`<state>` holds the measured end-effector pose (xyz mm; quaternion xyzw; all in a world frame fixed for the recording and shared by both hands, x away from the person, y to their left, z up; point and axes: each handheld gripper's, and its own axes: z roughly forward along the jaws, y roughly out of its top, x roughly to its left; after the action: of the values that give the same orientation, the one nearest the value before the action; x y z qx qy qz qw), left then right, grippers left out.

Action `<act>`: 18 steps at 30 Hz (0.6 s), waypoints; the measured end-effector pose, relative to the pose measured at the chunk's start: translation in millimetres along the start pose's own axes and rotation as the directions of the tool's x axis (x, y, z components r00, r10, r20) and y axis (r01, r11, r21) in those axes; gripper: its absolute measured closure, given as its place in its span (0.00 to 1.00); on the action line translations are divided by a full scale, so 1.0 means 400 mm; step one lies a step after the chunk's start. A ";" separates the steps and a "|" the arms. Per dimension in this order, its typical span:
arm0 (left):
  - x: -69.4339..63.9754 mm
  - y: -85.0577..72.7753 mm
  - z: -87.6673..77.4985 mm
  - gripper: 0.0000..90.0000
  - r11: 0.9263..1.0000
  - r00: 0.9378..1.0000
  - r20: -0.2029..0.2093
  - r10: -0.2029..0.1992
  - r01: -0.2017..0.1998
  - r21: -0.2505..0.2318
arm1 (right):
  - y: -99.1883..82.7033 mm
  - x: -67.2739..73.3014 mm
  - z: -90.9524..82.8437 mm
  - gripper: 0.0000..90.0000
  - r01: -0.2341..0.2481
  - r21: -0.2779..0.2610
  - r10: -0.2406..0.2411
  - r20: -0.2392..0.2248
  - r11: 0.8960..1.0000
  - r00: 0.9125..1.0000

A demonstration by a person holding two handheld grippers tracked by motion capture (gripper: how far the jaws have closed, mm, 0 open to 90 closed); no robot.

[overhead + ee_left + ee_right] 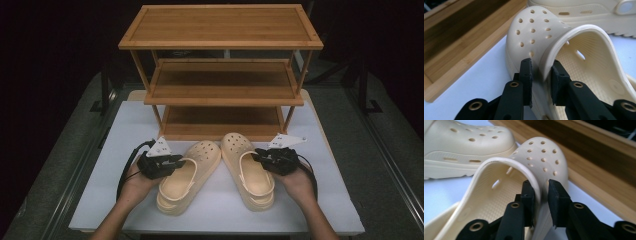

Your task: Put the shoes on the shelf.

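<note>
On the white desk (pixel 100 200) before the three-tier bamboo shoe rack (pixel 220 75), left gripper (pixel 175 162) pinches the left cream perforated foam clog (pixel 192 175) by its collar rim, right gripper (pixel 261 155) likewise clamps the right cream clog (pixel 247 167), both seemingly readied for lifting.

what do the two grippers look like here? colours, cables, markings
Both match: the left gripper and right gripper have black bodies, black linkage jaws with brass-coloured rivets and black pads. Each carries a pale grey three-cornered plate with small dark marks and trails a black cable. Forearms bare, no sleeves.
</note>
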<state>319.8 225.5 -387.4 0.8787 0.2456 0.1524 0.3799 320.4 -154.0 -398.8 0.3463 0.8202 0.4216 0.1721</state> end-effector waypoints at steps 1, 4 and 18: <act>0.000 0.001 -0.001 0.84 1.000 1.000 -0.010 -0.003 0.003 -0.001 | 0.000 0.000 -0.003 0.85 0.001 -0.007 -0.001 0.011 1.000 1.000; 0.004 0.003 -0.006 0.86 1.000 1.000 -0.023 -0.004 0.003 -0.010 | 0.002 -0.004 -0.010 0.87 0.000 -0.013 0.001 0.034 1.000 0.999; 0.026 0.010 -0.031 0.92 0.998 0.999 -0.027 -0.037 0.035 -0.050 | 0.008 -0.024 -0.042 0.93 -0.002 -0.045 0.006 0.098 0.999 0.995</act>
<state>324.0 236.1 -375.4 0.8623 0.2628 0.1638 0.4007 318.9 -169.2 -386.6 0.3644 0.8003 0.4227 0.2193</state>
